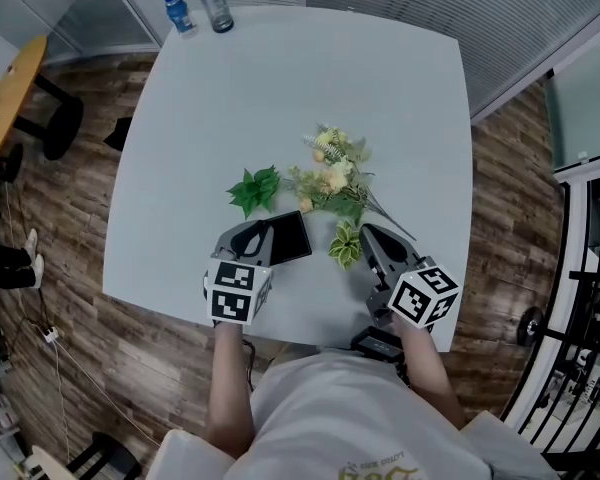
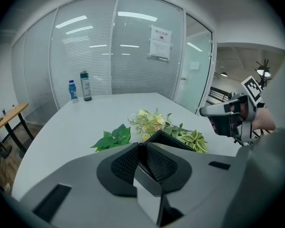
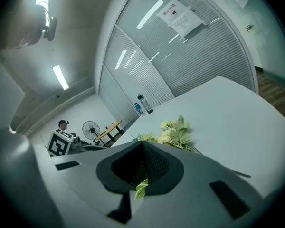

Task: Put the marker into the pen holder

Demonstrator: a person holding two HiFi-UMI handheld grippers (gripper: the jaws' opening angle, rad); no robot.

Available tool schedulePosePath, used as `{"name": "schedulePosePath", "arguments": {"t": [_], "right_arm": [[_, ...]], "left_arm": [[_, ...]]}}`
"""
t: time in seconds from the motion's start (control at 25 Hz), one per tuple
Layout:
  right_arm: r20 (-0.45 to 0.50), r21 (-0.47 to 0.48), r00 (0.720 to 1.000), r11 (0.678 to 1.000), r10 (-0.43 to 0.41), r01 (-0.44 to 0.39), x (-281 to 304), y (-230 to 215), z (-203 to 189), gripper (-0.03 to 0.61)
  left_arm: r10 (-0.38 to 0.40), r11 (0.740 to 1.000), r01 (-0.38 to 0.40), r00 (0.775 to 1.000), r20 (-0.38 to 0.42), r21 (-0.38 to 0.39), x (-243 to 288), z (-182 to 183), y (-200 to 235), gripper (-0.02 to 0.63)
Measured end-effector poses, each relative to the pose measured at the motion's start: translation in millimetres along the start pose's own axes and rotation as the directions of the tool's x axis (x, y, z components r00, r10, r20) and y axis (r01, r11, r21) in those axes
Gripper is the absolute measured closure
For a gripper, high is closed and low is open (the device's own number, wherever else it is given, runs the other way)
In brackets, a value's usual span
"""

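The pen holder (image 1: 290, 236), near the tabletop's (image 1: 280, 88) near edge, is clenched by its wall in the left tool (image 2: 142, 146), presumably to steady it. A leaf (image 3: 140, 189) is pinched in the right tool (image 3: 142, 147); no marker is seen.

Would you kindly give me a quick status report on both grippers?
Left gripper shut on black square object. Right gripper shut on variegated leaf sprig. No marker in view. Flowers lie just ahead.

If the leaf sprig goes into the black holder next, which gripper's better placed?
Probably right: the right gripper pinches the leaf sprig beside the black holder; the left gripper grips the holder's wall.
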State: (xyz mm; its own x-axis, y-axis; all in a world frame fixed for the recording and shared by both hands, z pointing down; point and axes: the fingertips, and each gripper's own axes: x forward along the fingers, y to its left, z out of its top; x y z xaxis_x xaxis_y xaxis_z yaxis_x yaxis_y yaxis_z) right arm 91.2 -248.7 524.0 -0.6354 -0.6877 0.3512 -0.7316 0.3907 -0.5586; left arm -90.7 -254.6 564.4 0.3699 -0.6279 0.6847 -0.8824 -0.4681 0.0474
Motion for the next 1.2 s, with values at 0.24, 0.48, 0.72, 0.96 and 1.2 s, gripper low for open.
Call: {"name": "schedulePosePath", "arguments": {"t": [0.24, 0.48, 0.72, 0.96, 1.2], "right_arm": [[-0.001, 0.000, 1.000, 1.000, -0.001, 0.001, 0.7, -1.7, 0.8, 0.561], [0.008, -0.004, 1.000, 1.000, 0.002, -0.002, -2.3, -1.3, 2.4, 0.562], [0.026, -0.017, 1.000, 1.000, 0.008, -0.008, -8.5, 5.4, 7.0, 0.562], [0.051, -0.050, 0.999, 0.999, 0.020, -0.017, -20.2, 22.7, 12.2, 0.561], [0.092, -0.081, 0.995, 0.996, 0.029, -0.022, -34.9, 44.8, 16.3, 0.562]], "left_arm": [[0.038, 0.998, -0.038, 0.999, -0.013, 0.043, 3.9, 1.1, 0.8, 0.535], [0.056, 0.996, -0.055, 0.998, -0.007, 0.071, 4.1, 0.6, -5.2, 0.502], [0.085, 0.995, -0.088, 0.994, 0.065, 0.037, -8.4, 12.0, 2.5, 0.468], [0.076, 0.996, -0.068, 0.982, 0.174, -0.056, -37.5, 25.4, 3.6, 0.475], [0.058, 0.996, -0.038, 0.967, 0.248, -0.081, -68.6, 30.1, -5.2, 0.495]]}}
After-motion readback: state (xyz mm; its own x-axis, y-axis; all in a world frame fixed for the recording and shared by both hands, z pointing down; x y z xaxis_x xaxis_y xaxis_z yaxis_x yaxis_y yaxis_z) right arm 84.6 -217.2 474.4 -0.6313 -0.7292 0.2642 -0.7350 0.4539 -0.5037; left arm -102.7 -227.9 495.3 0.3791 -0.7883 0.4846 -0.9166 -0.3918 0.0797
